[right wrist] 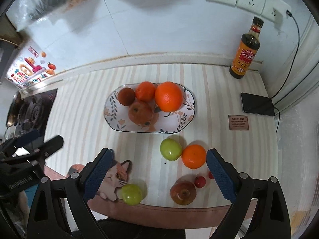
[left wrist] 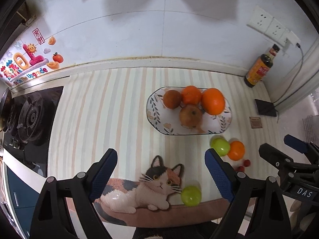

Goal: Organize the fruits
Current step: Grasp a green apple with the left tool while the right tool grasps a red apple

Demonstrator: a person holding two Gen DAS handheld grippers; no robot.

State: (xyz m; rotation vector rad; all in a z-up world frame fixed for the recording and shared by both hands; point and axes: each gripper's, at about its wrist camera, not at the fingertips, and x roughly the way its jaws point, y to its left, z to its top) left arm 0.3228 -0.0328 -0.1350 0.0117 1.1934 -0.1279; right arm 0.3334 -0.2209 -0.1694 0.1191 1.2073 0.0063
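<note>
While both grippers hang above the striped mat that covers the surface, neither holds anything: the left gripper has its jaws wide apart over the cat picture printed at the mat's near edge, and the right gripper also has its jaws wide apart and empty.

The oval plate lies mid-mat with its long axis running left to right, roughly parallel to the back wall. Four fruits crowd its rear half: a dark brown round fruit at the left, a small orange behind, a large orange at the right, and a reddish apple in front with its stem end turned up toward the cameras.

Loose fruit sits on the mat nearer the person. A green apple and a mandarin rest touching side by side just in front of the plate. A second green apple lies at the mat's near edge beside the cat's head. A red apple, stem end up, lies near that edge too, with two small red fruits just behind it.

A sauce bottle stands upright in the far right corner, and a dark phone lies flat on a cable. A gas hob sits at the left.
</note>
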